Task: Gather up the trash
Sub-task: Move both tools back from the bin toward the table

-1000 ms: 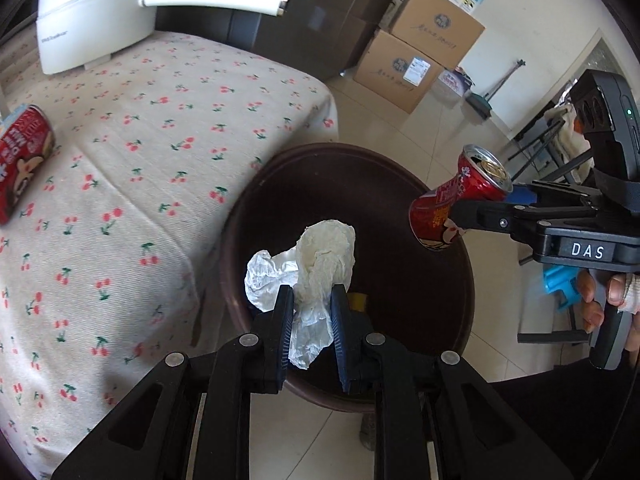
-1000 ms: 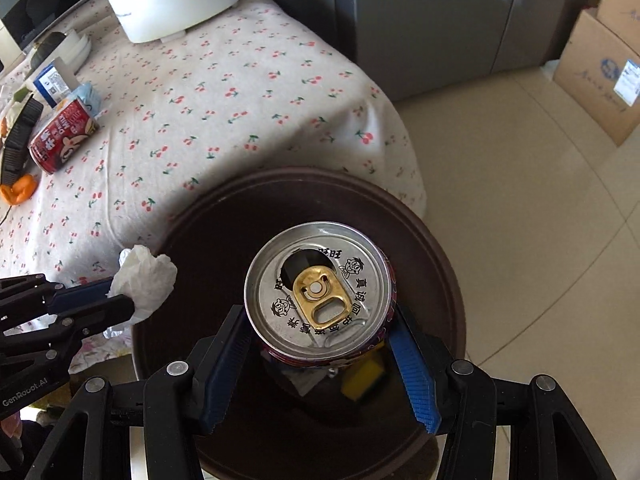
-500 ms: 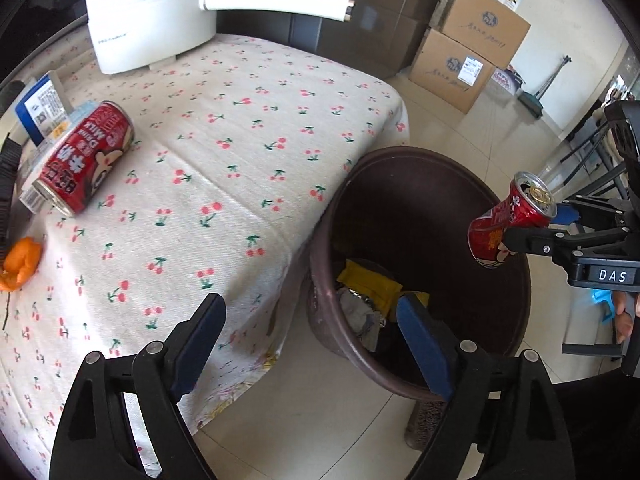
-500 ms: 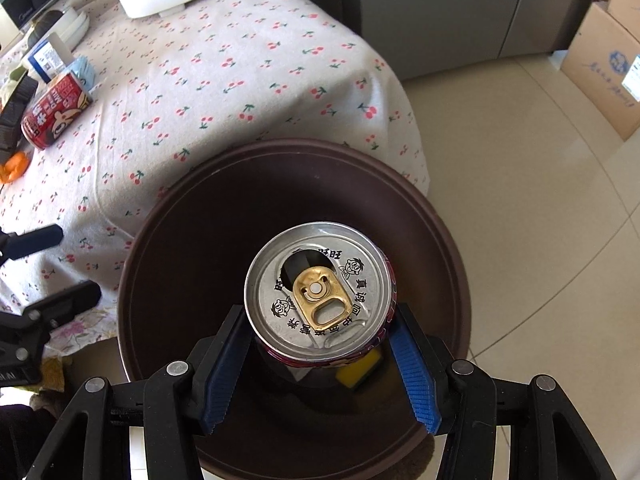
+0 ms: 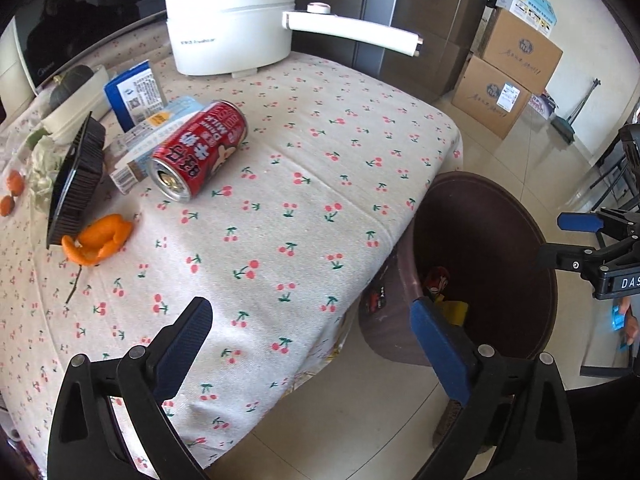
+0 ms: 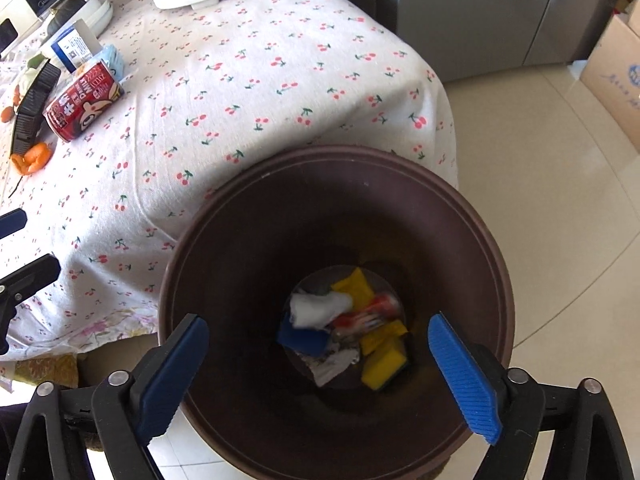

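A brown round bin point(image 6: 472, 216) stands on the floor by the table's corner. At its bottom lie a red can point(image 6: 370, 314), a white tissue point(image 6: 316, 309) and yellow and blue scraps. My right gripper point(image 6: 318, 334) hangs over the bin, its jaws opening with nothing between them. My left gripper point(image 5: 310, 320) is over the table's edge, jaws still opening wide and empty. On the cherry-print tablecloth point(image 5: 304, 216) lie a second red can point(image 5: 198, 150) on its side, orange peel point(image 5: 100, 238), a black tray point(image 5: 76, 178) and blue-white cartons point(image 5: 134, 94).
A white electric pot point(image 5: 234, 20) with a long handle stands at the table's back. Cardboard boxes point(image 5: 508, 76) are stacked by the far wall next to a grey fridge point(image 6: 480, 16). Tiled floor surrounds the bin.
The left gripper let the tissue fall into the bin, opened and swung left over the table. The right gripper opened and its red can dropped into the bin.
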A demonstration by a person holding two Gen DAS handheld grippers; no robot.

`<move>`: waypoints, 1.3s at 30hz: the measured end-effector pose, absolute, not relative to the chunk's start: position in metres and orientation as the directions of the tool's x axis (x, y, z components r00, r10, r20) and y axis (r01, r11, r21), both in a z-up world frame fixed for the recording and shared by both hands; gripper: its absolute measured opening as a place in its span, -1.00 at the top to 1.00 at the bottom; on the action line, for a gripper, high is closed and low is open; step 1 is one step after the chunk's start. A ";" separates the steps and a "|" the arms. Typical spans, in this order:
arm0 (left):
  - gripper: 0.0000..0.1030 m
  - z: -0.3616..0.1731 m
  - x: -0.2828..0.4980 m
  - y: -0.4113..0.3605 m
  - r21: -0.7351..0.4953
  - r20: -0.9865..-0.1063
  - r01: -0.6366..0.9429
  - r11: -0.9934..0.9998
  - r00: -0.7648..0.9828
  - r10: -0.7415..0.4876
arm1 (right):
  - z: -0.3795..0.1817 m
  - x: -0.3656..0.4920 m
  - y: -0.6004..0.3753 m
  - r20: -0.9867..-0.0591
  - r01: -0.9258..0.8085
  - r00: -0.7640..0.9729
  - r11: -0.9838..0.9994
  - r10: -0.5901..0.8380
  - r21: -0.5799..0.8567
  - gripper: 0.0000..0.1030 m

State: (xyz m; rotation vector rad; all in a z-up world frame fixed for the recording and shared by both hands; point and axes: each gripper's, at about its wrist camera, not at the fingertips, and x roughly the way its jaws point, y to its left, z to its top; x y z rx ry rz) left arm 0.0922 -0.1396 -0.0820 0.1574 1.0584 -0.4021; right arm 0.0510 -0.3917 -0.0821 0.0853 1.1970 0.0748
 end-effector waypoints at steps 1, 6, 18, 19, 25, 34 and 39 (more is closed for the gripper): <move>-0.96 -0.080 0.092 -0.135 -0.064 -0.868 0.385 0.921 0.433 -0.242 | -0.080 0.052 -0.389 -0.924 -0.015 0.370 0.995 0.097 0.098 -0.84; -0.97 -0.063 0.088 -0.108 -0.047 -0.840 0.324 0.945 0.500 -0.213 | -0.067 0.057 -0.375 -0.907 -0.025 0.414 0.997 0.074 0.071 -0.90; -0.97 -0.029 0.077 -0.036 0.010 -0.747 0.099 0.995 0.662 -0.058 | -0.013 0.063 -0.316 -0.781 -0.075 0.622 0.997 0.065 0.024 -0.90; -0.97 -0.026 0.076 -0.031 0.013 -0.739 0.079 0.997 0.672 -0.043 | -0.009 0.064 -0.311 -0.765 -0.078 0.640 0.996 0.076 0.033 -0.90; -0.97 -0.016 0.076 -0.006 0.053 -0.711 -0.028 0.998 0.700 0.058 | 0.019 0.070 -0.272 -0.643 -0.061 0.764 0.998 0.048 0.003 -0.99; -0.97 -0.008 0.082 0.030 0.112 -0.677 -0.108 0.988 0.719 0.155 | 0.017 0.100 -0.225 -0.643 -0.126 0.763 0.991 0.067 -0.045 -0.99; -0.97 -0.011 0.089 0.044 0.103 -0.679 -0.126 0.987 0.716 0.162 | -0.001 0.121 -0.201 -0.668 -0.109 0.744 0.986 -0.004 -0.128 -0.99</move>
